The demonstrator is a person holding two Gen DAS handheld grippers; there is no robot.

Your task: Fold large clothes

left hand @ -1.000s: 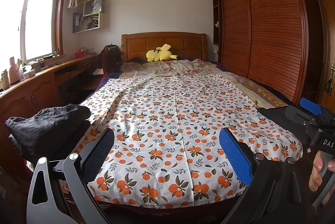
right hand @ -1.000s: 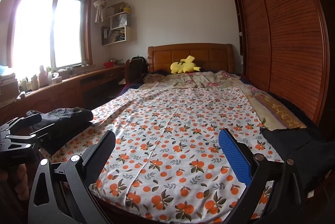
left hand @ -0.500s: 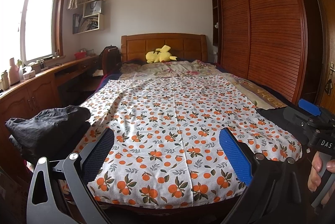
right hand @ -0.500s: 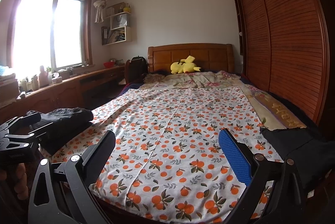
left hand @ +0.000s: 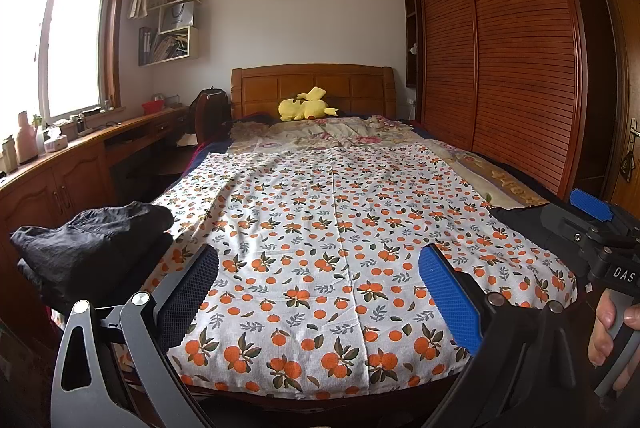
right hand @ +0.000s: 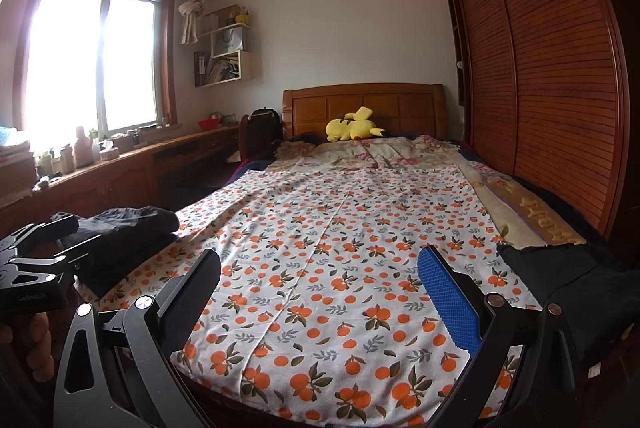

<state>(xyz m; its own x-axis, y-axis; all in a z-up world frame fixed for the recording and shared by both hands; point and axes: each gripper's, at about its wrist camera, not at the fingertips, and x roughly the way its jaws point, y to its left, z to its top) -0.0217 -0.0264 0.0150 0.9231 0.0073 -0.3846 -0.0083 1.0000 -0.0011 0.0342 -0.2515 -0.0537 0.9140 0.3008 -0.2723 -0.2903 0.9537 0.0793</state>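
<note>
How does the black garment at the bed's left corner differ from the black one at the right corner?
The left black garment sits as a thick, bunched stack rising above the orange-print sheet; the right black garment lies lower and flatter. The left one stays on the corner; the right one drapes off the bed's edge. Both are dark, plain fabric at the near end, untouched by either open gripper.

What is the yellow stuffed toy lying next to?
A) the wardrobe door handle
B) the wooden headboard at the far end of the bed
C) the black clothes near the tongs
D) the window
B: the yellow stuffed toy lies at the far end of the bed, right in front of the wooden headboard, far from the black clothes at the near left corner.
</note>
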